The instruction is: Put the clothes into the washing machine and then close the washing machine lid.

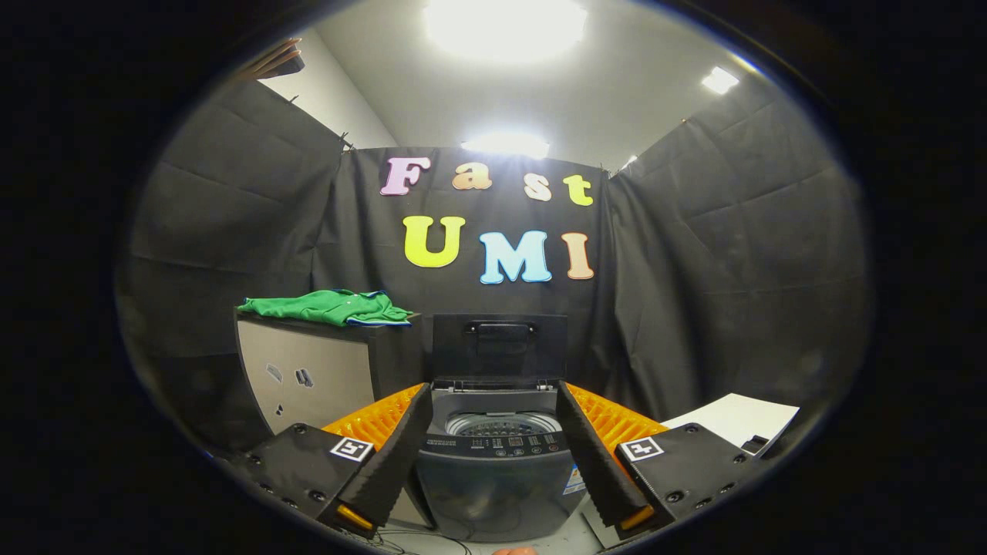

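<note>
A grey top-loading washing machine (497, 470) stands straight ahead, framed between my fingers. Its lid (499, 345) is raised upright at the back, and the drum opening (497, 424) shows below it. A green shirt (331, 307) lies spread on top of a box-like cabinet (308, 378) just left of the machine. My gripper (493, 401) is open, its two fingers spread wide on either side of the machine with nothing between them. It is some way back from both the machine and the shirt.
A white sheet or board (736, 420) lies low on the right, beyond the right finger. Black cloth walls close the booth on three sides. Cables trail on the floor in front of the machine.
</note>
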Tool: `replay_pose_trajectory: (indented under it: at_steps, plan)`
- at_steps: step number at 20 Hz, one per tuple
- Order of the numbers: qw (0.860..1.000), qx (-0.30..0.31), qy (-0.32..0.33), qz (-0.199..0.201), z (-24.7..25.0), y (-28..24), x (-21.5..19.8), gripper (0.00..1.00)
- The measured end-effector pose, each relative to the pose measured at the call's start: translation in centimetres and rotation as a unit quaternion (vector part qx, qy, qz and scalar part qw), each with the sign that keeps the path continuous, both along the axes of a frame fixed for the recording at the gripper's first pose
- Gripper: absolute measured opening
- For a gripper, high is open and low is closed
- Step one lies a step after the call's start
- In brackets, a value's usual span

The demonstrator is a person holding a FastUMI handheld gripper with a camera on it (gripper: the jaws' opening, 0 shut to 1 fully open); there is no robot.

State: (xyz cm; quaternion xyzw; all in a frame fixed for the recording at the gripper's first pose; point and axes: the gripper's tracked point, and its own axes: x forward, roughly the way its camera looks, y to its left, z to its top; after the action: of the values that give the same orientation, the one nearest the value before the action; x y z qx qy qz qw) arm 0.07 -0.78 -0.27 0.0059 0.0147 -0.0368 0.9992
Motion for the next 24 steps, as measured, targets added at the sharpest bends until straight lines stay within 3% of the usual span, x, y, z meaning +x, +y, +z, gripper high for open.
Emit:
replay_pose_trajectory:
  at_steps: [6,9,15,19,24]
  plan:
    - [1.000,0.001,0.001,0.005,0.3,0.1,-0.1,1.00]
    - [1.000,0.002,-0.002,0.026,2.9,1.7,0.1,1.00]
    - [0.993,0.014,-0.009,0.113,11.3,6.4,8.1,1.00]
    - [0.992,0.018,-0.034,0.120,18.0,8.9,13.4,1.00]
    - [0.986,0.010,-0.027,0.163,22.1,14.9,19.4,1.00]
